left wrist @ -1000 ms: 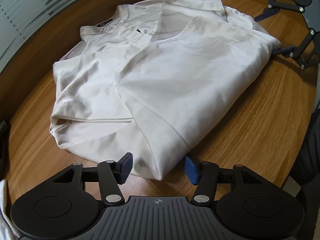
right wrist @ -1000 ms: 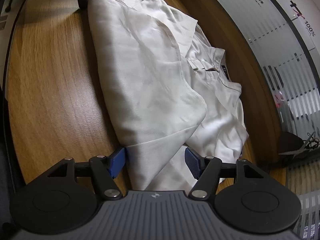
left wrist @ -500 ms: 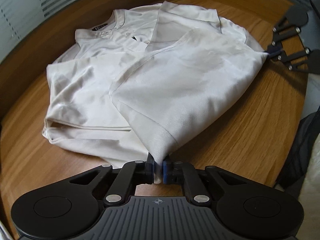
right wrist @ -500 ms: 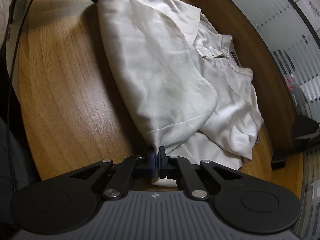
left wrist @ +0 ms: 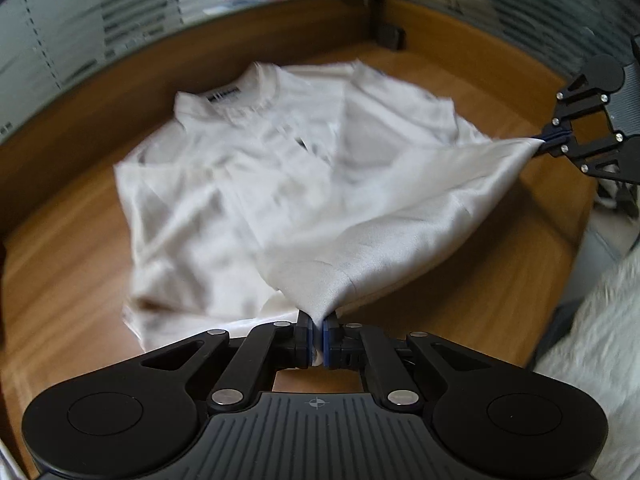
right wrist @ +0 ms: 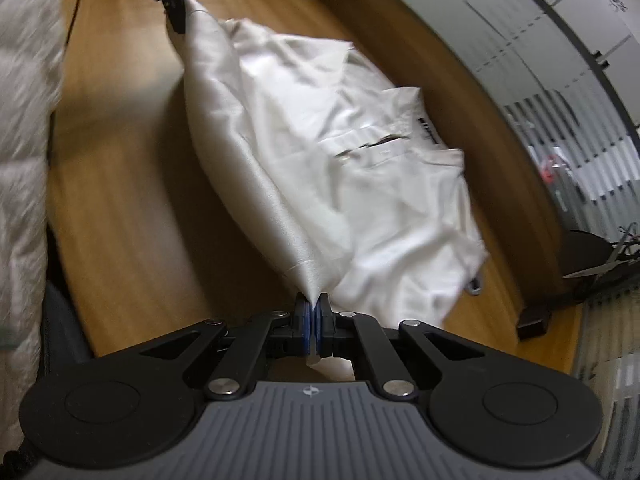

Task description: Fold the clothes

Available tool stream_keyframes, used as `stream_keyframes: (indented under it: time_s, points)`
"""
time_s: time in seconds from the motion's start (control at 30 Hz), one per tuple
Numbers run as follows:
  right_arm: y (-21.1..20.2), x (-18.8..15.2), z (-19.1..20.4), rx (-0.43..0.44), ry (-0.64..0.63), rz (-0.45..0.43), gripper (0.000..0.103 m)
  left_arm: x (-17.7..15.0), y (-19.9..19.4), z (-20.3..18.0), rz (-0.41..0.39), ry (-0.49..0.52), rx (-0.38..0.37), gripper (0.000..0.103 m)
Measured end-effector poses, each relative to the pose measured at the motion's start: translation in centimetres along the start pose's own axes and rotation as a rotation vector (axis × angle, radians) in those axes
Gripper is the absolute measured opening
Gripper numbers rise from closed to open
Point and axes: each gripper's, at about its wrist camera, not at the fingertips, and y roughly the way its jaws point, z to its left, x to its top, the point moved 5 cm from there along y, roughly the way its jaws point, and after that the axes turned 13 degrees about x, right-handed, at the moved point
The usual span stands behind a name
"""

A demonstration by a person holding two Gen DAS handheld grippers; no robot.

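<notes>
White jacket [right wrist: 24,128] beside shirt [right wrist: 328,152]

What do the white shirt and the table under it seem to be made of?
The shirt looks like a thin, smooth woven cloth with a soft sheen, perhaps silky or synthetic: it shines where it is pulled taut and drapes in fine folds. The table looks like wood or wood-look laminate with a smooth finish: brown with long grain streaks. Motion blur leaves both open.

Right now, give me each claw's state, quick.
Left claw: shut on a corner of the shirt.
Right claw: shut on another corner of the shirt.
</notes>
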Motion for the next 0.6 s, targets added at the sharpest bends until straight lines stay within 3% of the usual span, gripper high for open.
stream_keyframes:
  time_s: [0.3, 0.6]
  points:
    - [3.2, 3.9, -8.8, -0.013, 0.089, 0.016, 0.003, 5.2, 4.5, 4.2, 0.003, -0.078, 0.061, 0.007]
    - [12.2, 5.6, -14.6, 0.069, 0.134, 0.126, 0.004, 6.9, 13.8, 6.8, 0.143, -0.155, 0.051, 0.007]
